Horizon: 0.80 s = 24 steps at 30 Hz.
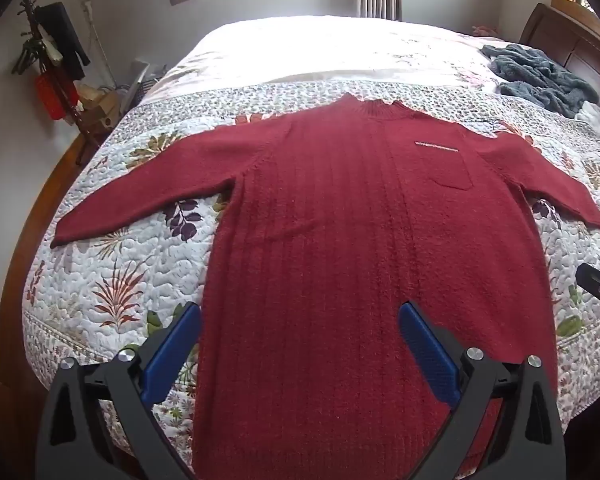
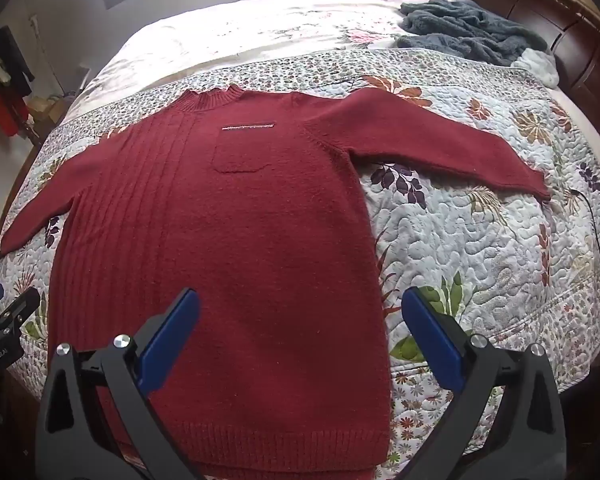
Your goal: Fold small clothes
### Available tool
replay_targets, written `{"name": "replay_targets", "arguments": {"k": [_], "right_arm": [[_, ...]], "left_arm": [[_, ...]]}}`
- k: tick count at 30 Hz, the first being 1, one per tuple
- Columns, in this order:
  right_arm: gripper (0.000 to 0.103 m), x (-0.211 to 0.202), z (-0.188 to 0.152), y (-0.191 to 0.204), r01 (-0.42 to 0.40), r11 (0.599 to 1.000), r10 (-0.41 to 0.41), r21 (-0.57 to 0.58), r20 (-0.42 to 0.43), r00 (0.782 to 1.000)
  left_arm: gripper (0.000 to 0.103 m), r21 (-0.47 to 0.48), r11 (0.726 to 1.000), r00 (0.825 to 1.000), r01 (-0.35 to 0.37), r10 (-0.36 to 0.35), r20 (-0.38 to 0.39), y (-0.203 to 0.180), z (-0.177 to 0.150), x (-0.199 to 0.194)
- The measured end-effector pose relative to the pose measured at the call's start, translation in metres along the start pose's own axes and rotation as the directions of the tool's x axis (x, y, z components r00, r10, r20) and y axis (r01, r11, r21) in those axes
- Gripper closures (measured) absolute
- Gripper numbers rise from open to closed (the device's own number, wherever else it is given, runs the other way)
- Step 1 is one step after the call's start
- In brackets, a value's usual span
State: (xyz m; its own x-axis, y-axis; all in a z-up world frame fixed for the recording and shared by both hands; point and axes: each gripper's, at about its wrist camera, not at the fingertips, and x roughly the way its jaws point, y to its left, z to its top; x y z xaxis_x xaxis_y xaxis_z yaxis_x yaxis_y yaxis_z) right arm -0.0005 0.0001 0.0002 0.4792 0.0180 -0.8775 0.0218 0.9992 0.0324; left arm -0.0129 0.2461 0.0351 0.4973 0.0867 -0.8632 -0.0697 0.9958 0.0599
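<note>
A dark red knit sweater [image 1: 340, 220] [image 2: 228, 232] lies flat and face up on the bed, both sleeves spread out to the sides, collar at the far end, a small chest pocket [image 2: 242, 156] under a silver strip. My left gripper [image 1: 300, 312] hovers open above the sweater's lower left part, nothing between its blue pads. My right gripper [image 2: 300, 300] hovers open above the lower right part near the hem, also holding nothing. Each gripper's tip shows at the edge of the other's view.
The sweater lies on a floral quilt [image 2: 480, 240] covering the bed. A grey-blue fleece garment [image 2: 468, 32] is bunched at the far right by the dark wooden headboard [image 2: 560, 28]. A coat stand [image 1: 52, 60] with hanging items is left of the bed.
</note>
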Motion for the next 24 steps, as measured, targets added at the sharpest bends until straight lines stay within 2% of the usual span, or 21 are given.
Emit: {"name": "replay_targets", "arguments": {"k": [2, 3, 4, 8, 24], "right_arm": [[0.003, 0.0, -0.001, 0.001, 0.015, 1.0, -0.015, -0.004, 0.004, 1.0], [0.003, 0.0, -0.002, 0.002, 0.022, 1.0, -0.022, -0.007, 0.005, 1.0], [0.003, 0.001, 0.0, 0.004, 0.027, 1.0, -0.027, -0.009, -0.004, 1.0], [0.003, 0.01, 0.003, -0.004, -0.006, 1.0, 0.006, 0.007, -0.016, 1.0], [0.003, 0.013, 0.009, 0.002, -0.003, 1.0, 0.003, 0.001, -0.034, 0.999]], "left_arm": [[0.004, -0.005, 1.0, 1.0, 0.006, -0.006, 0.003, 0.002, 0.001, 0.001], [0.004, 0.018, 1.0, 1.0, -0.025, 0.025, 0.01, -0.003, 0.001, 0.0], [0.004, 0.017, 1.0, 1.0, -0.021, 0.021, 0.013, -0.004, 0.002, 0.0], [0.004, 0.017, 1.0, 1.0, -0.017, 0.017, 0.013, -0.004, 0.009, -0.001], [0.004, 0.014, 0.999, 0.999, -0.033, 0.033, 0.009, -0.002, 0.011, 0.004]]}}
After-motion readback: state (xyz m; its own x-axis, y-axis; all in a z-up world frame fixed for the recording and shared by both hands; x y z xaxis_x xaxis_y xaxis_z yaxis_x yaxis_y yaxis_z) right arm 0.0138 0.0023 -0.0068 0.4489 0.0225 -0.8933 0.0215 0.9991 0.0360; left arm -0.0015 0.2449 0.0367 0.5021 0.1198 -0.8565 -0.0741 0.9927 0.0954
